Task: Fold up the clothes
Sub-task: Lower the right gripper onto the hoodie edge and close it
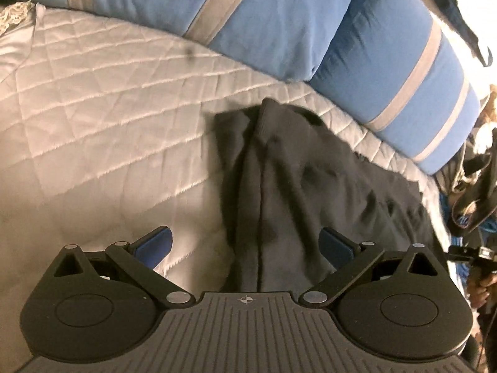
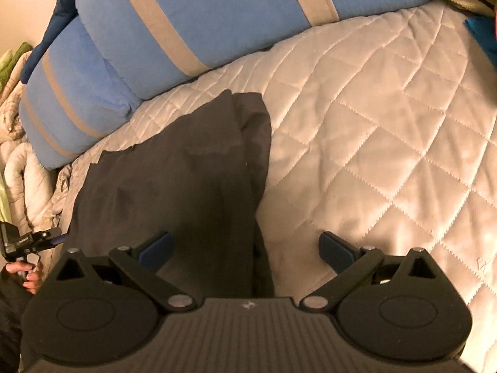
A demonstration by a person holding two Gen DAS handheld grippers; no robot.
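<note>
Both grippers hang with fingers spread wide and empty, the left gripper (image 1: 245, 242) and the right gripper (image 2: 245, 245) each above the garment (image 2: 186, 180). That dark cloth (rumpled, partly doubled over) lies on the quilt (image 2: 372, 130), near the blue pillows (image 2: 202, 21).

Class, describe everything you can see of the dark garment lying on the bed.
The dark garment is charcoal-grey, soft matte cloth, partly folded lengthwise, with a long crease and wrinkles. It lies flat on the quilted beige bedspread, its far end near the blue striped pillows without clearly touching them. What kind of garment it is cannot be told. Both grippers hover open above its near end; neither holds it.
</note>
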